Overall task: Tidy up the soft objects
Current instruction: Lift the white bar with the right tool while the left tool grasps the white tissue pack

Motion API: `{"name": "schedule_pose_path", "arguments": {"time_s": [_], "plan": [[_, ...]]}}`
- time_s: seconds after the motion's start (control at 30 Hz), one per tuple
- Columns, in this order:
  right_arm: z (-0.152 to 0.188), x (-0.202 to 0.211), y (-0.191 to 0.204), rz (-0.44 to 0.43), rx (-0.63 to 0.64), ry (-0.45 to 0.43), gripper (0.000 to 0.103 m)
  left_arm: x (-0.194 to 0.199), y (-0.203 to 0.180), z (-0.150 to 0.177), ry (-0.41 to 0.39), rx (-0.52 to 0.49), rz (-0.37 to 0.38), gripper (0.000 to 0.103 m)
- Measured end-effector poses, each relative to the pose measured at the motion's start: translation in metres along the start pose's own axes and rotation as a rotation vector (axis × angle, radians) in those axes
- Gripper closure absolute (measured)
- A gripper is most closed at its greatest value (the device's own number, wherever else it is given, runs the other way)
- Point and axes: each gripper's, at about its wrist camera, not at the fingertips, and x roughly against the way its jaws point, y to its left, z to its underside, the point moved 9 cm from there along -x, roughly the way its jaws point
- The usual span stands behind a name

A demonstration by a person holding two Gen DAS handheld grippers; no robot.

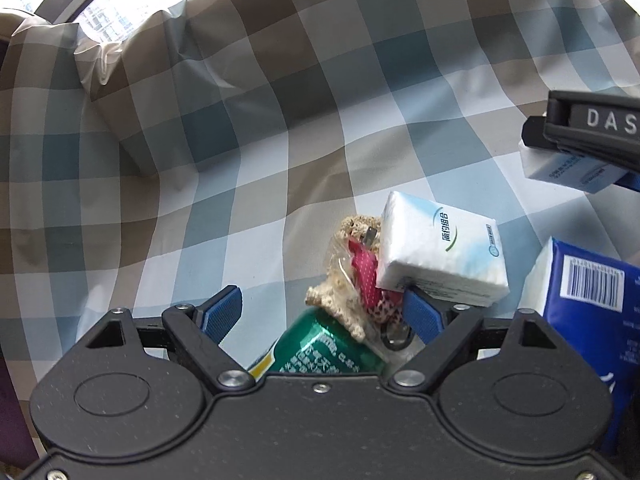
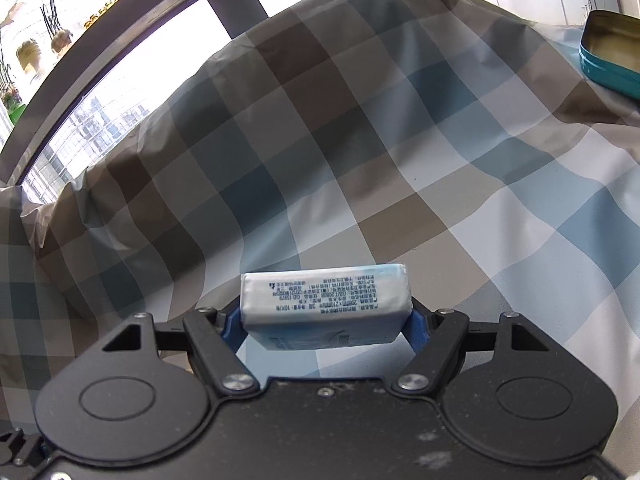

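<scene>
Two grippers over the checked cloth [image 1: 280,128], one loaded.
The right gripper [image 2: 326,322] clamps a tissue pack [image 2: 326,304] only by its ends, so it may slip; the left gripper [image 1: 320,314], wide open and empty, could knock the green can [image 1: 320,350].

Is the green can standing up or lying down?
Lying down. The green can rests on its side on the checked cloth, its printing running sideways.

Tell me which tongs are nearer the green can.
Left. The left tongs stand open right over the green can, with the can between and just below the fingers. The right tongs are off to the side and farther back, shut on a small tissue pack.
</scene>
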Motion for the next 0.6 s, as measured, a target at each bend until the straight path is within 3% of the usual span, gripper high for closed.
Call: {"name": "schedule_pose_path", "arguments": {"time_s": [0.27,0.5,0.6], "plan": [[-0.001,-0.003,-0.011,-0.023,-0.081,0.020,0.029,-0.010,-0.010,-0.021,0.024,0.003,0.026,0.018],[-0.003,0.001,-0.014,-0.012,-0.099,-0.009,0.029,-0.003,-0.001,-0.033,-0.009,0.077,0.090,0.018],[-0.003,0.002,-0.017,-0.008,-0.121,-0.019,0.029,-0.001,-0.004,-0.036,-0.041,0.051,0.121,0.018]]}}
